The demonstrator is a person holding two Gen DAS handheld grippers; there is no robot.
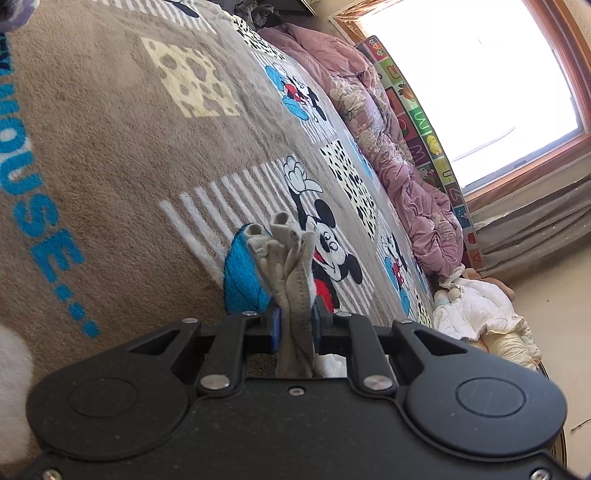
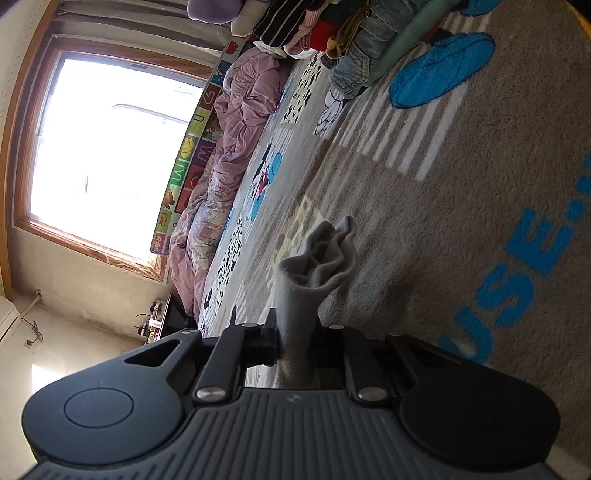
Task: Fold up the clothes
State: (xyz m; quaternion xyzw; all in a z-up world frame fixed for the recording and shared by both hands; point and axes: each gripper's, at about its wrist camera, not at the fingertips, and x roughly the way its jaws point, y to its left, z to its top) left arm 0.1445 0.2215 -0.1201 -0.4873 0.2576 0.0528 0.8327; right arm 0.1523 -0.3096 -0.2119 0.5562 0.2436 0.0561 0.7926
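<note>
My left gripper (image 1: 295,325) is shut on a bunched edge of a grey garment (image 1: 291,266); the stitched fabric stands up between the blue pads, above the Mickey Mouse blanket (image 1: 110,166). My right gripper (image 2: 295,336) is shut on another bunched part of the grey garment (image 2: 317,262), which sticks up past the fingers above the same blanket (image 2: 443,221). The rest of the garment hangs below both grippers, out of sight.
A crumpled pink quilt (image 1: 391,140) lies along the blanket's far edge beside a colourful letter mat (image 1: 421,122) and a bright window (image 1: 480,74). White bedding (image 1: 480,314) lies at the right. A pile of clothes (image 2: 332,33) sits on the blanket's far end.
</note>
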